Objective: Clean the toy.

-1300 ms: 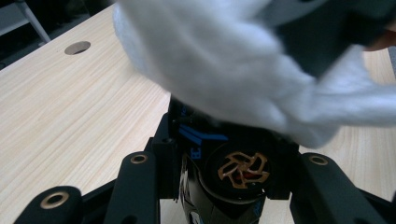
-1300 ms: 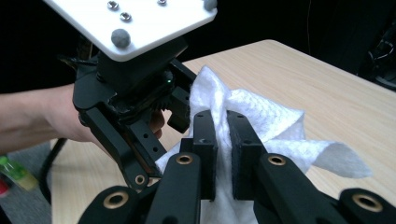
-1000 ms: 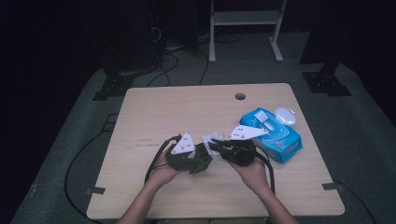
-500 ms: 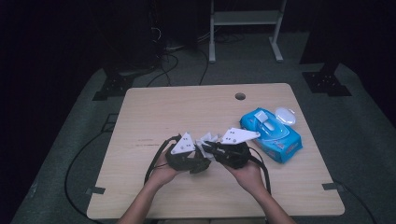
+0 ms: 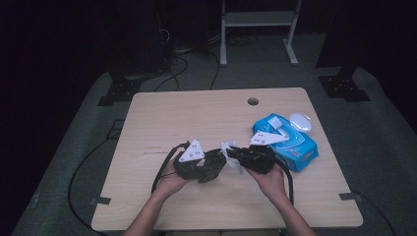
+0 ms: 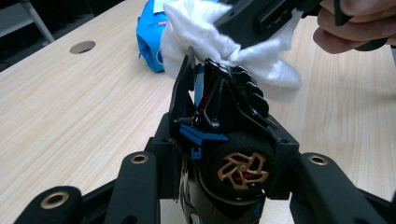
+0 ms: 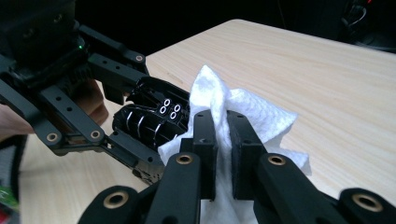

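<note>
Wiping is underway, I judge: my right gripper point(image 7: 219, 154) pinches a white wet wipe point(image 7: 252, 116) and presses it against the black toy car point(image 6: 229, 140) that my left gripper point(image 5: 209, 167) clamps by its body, the gold-spoked wheel point(image 6: 243, 170) facing its camera. They meet just below the bench point(image 5: 196, 118) centre, at about 6 o'clock. The wipe is already out of its pack; how much of the car has been cleaned I cannot tell. The blue wipes pack point(image 5: 290, 140) lies at 3 o'clock, lid flipped open. The bench is pale wood with a cable hole point(image 5: 253, 101) at 12 o'clock. Around it the room is dark, with grey floor point(image 5: 383, 147), cables and stand legs.
</note>
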Demonstrator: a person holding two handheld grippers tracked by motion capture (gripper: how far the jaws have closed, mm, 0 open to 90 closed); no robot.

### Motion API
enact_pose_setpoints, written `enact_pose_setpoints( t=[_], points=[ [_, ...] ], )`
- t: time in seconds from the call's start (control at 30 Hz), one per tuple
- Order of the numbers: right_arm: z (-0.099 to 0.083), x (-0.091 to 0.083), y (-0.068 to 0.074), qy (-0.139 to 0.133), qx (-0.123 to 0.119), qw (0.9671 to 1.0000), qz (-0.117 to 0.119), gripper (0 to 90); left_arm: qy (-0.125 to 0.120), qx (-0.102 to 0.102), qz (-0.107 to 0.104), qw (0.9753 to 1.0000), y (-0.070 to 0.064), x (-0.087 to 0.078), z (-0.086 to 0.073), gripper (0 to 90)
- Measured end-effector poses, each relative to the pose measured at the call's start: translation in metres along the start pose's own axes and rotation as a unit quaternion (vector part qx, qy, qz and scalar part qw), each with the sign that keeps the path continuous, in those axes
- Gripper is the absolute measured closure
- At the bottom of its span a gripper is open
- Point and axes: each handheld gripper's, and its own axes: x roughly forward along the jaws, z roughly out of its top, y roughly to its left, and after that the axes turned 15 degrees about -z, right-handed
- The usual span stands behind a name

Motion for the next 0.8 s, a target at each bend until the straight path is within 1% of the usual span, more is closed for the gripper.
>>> enact_pose_setpoints(
  t=[0.07,0.13,0.17,0.27,0.3,0.33,0.4,0.47,0.5,0.53,0.57,0.6,0.67,0.73,0.8],
  points=[
    [0.004,-0.003,0.003,-0.015,0.0,0.9998,0.015,82.3,0.0,0.0,0.0,1.0,0.0,0.0,0.0,57.5],
    [0.007,-0.005,0.005,-0.022,-0.004,0.9996,0.017,82.3,-0.001,-0.001,-0.001,1.0,0.0,0.0,0.0,57.5],
    [0.006,-0.004,0.004,-0.018,-0.004,0.9997,0.016,82.3,-0.001,-0.002,-0.001,1.0,0.0,0.0,0.0,57.4],
    [-0.004,0.003,-0.005,0.002,0.009,0.9999,0.004,82.3,0.002,0.0,-0.001,1.0,-0.001,-0.001,0.0,57.4],
    [-0.007,0.004,-0.008,0.008,0.016,0.9998,0.005,82.3,0.002,0.0,-0.001,1.0,-0.001,-0.001,0.0,57.5],
    [-0.008,0.003,-0.009,0.007,0.023,0.9997,0.007,82.3,0.001,0.001,-0.001,1.0,0.0,-0.001,0.0,57.4],
    [-0.003,-0.001,-0.004,-0.007,0.019,0.9997,0.015,82.3,-0.002,-0.001,-0.001,1.0,0.0,0.0,0.001,57.5],
    [0.003,-0.003,0.002,-0.019,0.006,0.9996,0.02,82.3,-0.002,-0.001,-0.001,1.0,0.0,0.0,0.001,57.4],
    [0.004,-0.003,0.003,-0.02,0.002,0.9996,0.022,82.3,-0.003,-0.001,-0.001,1.0,0.0,0.0,0.001,57.5],
    [0.003,-0.001,0.003,-0.015,0.002,0.9997,0.021,82.3,-0.001,-0.001,-0.001,1.0,0.0,0.0,0.001,57.4],
    [0.0,0.002,0.001,-0.014,0.005,0.9997,0.019,82.3,0.002,-0.001,0.002,1.0,-0.001,0.0,0.0,57.5],
    [-0.003,0.003,-0.003,-0.008,0.015,0.9997,0.019,82.3,0.001,-0.002,0.001,1.0,0.0,0.0,0.0,57.4],
    [-0.005,0.003,-0.007,0.005,0.018,0.9998,0.008,82.3,-0.002,-0.001,-0.001,1.0,0.0,0.0,0.0,57.4],
    [-0.003,0.0,-0.005,-0.006,0.023,0.9996,0.017,82.3,-0.004,-0.002,-0.002,1.0,0.0,0.001,0.001,57.4],
    [0.002,-0.002,0.0,-0.016,0.01,0.9996,0.021,82.3,-0.003,-0.001,-0.003,1.0,-0.001,0.001,0.001,57.4]
  ],
)
